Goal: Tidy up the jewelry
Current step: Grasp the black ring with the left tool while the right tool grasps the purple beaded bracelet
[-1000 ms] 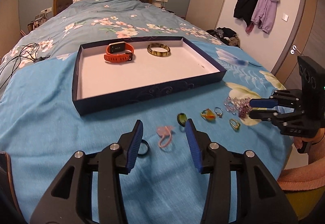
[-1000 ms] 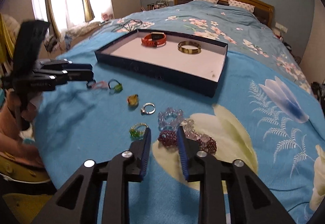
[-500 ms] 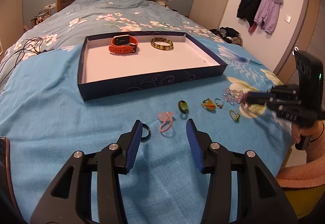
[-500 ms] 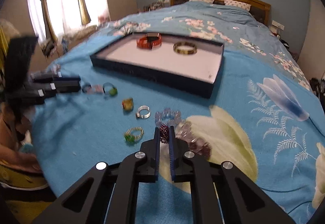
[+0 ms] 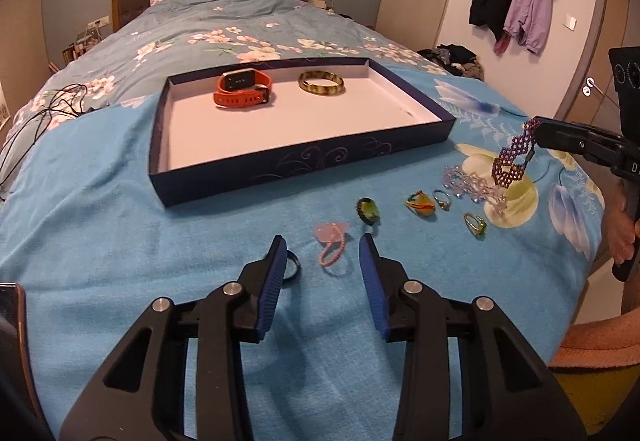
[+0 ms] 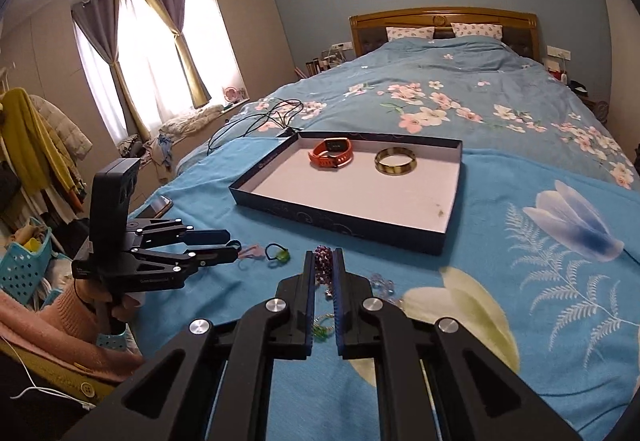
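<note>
Since a second ago our right claw went from spread over the bead pile to pinched on the purple beaded bracelet, and it has lifted it clear of the bed. The grasp is done, so we read this as the start of the carry to the tray.

The bracelet hangs in the air from the right claw tips, above the clear beaded bracelet left lying on the bed, to the right of the tray's near right corner. Its long axis runs top to bottom, tilted a little. The upper end is caught between the claw pads and the free loop droops toward the quilt. In the right wrist view only its top beads show between the pads.

Our left claw is spread and holding nothing, low over the pink bead ring, with the black ring just beside its left finger. It dropped slightly closer over the last second.

Already in the tray are the orange watch and the brown bangle. Out on the bed are the green stone ring, yellow ring, silver ring and gold-green ring.
</note>
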`<state>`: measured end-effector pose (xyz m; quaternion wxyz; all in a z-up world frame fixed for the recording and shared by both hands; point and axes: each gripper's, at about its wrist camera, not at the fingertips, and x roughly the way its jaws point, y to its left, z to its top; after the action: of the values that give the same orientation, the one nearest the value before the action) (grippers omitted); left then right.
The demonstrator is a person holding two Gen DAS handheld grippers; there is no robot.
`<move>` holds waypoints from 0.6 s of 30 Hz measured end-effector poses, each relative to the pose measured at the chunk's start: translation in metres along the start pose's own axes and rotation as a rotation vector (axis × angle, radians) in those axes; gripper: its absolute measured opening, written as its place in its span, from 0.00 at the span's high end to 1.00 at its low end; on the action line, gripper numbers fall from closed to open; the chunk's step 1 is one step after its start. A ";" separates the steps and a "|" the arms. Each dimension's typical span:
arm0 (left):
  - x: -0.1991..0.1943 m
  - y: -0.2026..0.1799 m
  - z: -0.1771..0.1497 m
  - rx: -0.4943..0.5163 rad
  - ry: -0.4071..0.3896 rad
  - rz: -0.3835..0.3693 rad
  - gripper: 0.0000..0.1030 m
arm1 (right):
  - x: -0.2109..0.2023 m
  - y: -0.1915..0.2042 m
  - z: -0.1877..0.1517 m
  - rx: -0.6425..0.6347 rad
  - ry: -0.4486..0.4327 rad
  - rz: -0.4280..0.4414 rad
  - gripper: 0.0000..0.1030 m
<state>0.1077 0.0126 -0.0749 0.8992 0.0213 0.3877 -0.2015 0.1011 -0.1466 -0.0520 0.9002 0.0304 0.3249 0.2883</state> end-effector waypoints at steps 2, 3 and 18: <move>0.000 0.003 0.000 0.001 -0.003 0.038 0.64 | 0.003 0.001 0.000 -0.001 0.002 0.004 0.94; 0.000 0.004 0.000 0.001 -0.001 0.044 0.64 | 0.006 0.001 0.001 -0.002 0.006 0.004 0.94; 0.017 0.009 -0.007 0.045 0.073 0.109 0.78 | 0.025 0.007 0.007 0.009 0.024 0.050 0.94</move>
<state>0.1171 0.0160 -0.0930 0.8935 0.0700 0.4137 -0.1600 0.1178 -0.1265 -0.0594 0.8887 0.0390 0.3358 0.3095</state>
